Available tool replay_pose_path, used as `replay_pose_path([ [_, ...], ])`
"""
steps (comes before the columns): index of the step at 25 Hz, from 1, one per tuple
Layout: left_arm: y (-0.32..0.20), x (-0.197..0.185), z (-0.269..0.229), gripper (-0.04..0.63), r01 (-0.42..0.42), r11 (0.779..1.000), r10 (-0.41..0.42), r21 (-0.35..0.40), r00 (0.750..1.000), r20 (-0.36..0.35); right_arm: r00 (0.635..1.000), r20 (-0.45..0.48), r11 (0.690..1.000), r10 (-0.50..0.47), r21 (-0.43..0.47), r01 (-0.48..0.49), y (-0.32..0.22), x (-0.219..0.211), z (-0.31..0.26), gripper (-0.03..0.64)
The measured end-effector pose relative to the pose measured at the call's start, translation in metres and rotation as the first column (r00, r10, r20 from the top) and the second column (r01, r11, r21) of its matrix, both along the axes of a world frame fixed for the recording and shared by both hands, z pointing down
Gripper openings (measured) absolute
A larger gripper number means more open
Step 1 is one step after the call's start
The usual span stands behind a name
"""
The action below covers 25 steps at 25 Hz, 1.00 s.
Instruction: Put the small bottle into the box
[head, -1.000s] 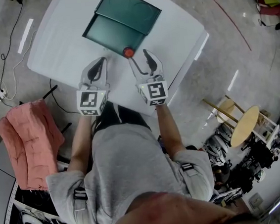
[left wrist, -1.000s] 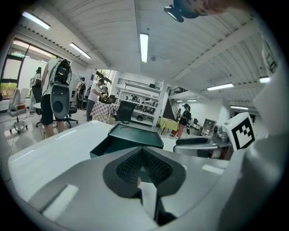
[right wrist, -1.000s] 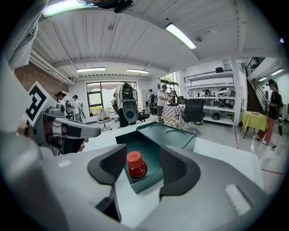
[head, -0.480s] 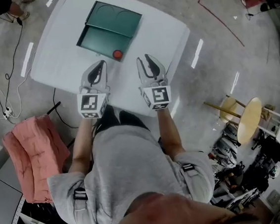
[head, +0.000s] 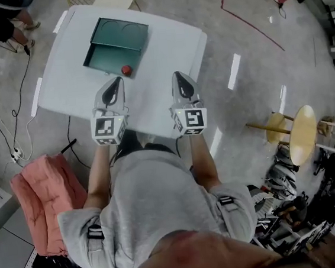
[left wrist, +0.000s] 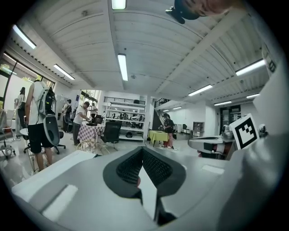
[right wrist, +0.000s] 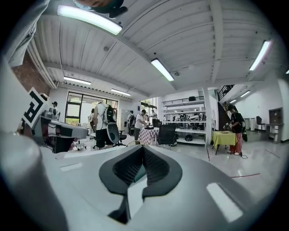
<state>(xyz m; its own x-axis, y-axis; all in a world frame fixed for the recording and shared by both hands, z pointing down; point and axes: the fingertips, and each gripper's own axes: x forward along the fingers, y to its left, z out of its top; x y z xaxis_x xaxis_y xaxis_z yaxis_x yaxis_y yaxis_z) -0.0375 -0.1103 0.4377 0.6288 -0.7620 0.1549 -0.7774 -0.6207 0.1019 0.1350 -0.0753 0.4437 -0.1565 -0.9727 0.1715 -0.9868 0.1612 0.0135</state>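
Observation:
A small bottle with a red cap point(head: 126, 70) stands at the near right corner of the open green box point(head: 107, 54) on the white table point(head: 170, 47); I cannot tell whether it is inside the tray. My left gripper point(head: 115, 82) hovers near the table's front edge, short of the box, shut and empty. My right gripper point(head: 178, 75) is level with it to the right; its jaws have just been closing with nothing between them and now meet. In the left gripper view the fingertips point(left wrist: 142, 152) touch. In the right gripper view the box's green shows behind the closed pads point(right wrist: 143, 151).
A pink padded seat point(head: 42, 188) stands on the floor at the left, cables point(head: 7, 141) beyond it. A round wooden stool point(head: 301, 134) is at the right. People stand and work at desks farther back in the hall point(left wrist: 40, 122).
Both grippers have drawn back from the box toward the person and risen. The right jaws, open beside the red cap a second ago, have shut empty. The bottle stayed by the box.

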Motion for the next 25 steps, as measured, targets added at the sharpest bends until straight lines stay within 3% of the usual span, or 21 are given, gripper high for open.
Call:
replay_pose_path([
  [10, 0.050, 0.014, -0.022, 0.012, -0.006, 0.999, 0.006, 0.048, 1.000, 0.004, 0.999, 0.000, 0.998, 0.032, 0.058, -0.032, 0.064, 0.027, -0.022, 0.003],
  [25, 0.100, 0.023, -0.008, 0.012, -0.017, 1.000, 0.017, 0.015, 1.000, 0.021, 0.998, 0.032, 0.999, 0.045, 0.015, -0.046, 0.117, 0.036, 0.003, 0.003],
])
